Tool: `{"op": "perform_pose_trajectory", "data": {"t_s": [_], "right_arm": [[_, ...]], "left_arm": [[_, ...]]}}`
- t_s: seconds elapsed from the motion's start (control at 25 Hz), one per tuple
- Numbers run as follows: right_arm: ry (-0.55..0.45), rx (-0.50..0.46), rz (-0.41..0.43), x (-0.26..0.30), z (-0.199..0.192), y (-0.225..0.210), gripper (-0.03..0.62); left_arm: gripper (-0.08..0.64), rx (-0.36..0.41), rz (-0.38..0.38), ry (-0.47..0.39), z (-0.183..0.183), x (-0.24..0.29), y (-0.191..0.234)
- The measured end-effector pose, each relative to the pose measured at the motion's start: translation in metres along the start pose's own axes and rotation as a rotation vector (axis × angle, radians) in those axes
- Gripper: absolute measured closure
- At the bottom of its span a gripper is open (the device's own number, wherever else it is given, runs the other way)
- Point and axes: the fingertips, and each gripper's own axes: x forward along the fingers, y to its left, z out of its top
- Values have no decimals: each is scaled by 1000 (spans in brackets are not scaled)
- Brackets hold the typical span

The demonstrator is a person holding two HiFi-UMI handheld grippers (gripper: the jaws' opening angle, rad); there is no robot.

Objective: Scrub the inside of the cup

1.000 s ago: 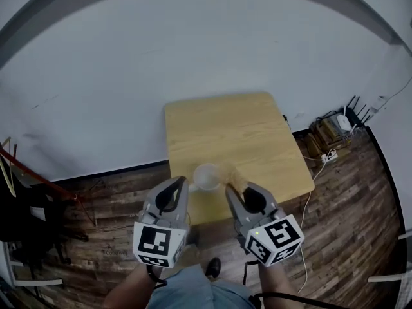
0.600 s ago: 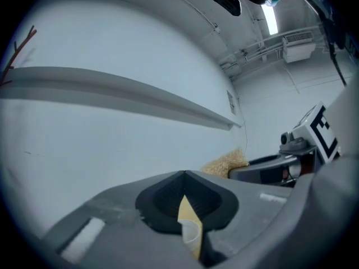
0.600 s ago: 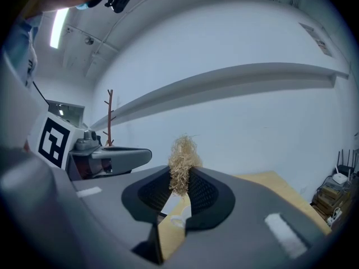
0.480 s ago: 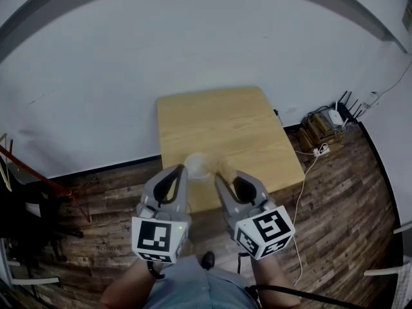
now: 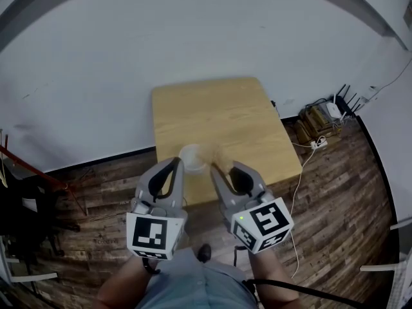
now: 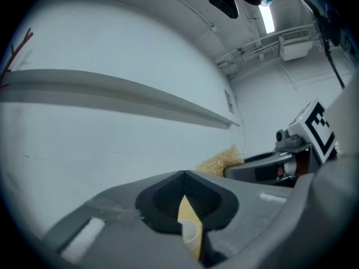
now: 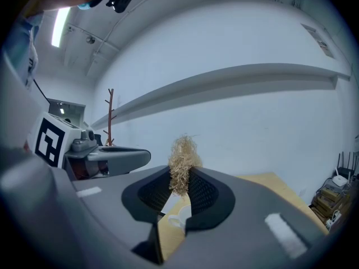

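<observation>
Scrubbing is apparently not yet being done: the white cup (image 5: 192, 158) is standing near the tabletop's (image 5: 219, 114) front edge, a straw-coloured scrubber (image 7: 182, 161) is being clamped in the right tool (image 5: 215, 170) just beside it, and the left tool (image 5: 175, 164) is being held closed and empty.

The cup (image 5: 192, 156) is blurred, and both gripper views show only slivers.
</observation>
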Motion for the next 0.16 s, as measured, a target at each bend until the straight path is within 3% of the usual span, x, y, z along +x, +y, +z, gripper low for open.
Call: {"op": "perform_pose_trajectory", "data": {"t_s": [0.16], "right_arm": [[4,1,-3,3,-2,-6,520]], "left_arm": [[540,-30,5,14,-4,4,0]]}}
